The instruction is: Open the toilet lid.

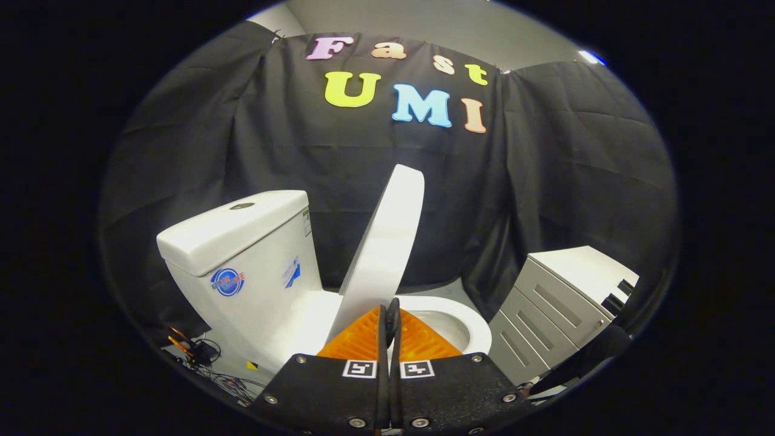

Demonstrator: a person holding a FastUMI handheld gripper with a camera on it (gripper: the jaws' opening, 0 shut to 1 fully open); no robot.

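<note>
Gripper [392, 315] seen with orange fingers [357, 339] pressed together, no gap between them, nothing held. Tips are placed just at the lower edge of the toilet lid [387, 242]; contact cannot be told. Lid is raised, standing nearly upright, tilted toward the tank [242, 254] on the left. Toilet bowl [466, 327] is exposed just beyond the fingers, to the right of the lid. A white cabinet [563, 297] with drawers is set to the right of the bowl. Cables [200, 354] are seen on the floor, near left.

Toilet lid [387, 242] raised beyond closed hand-held gripper [392, 315]
</note>
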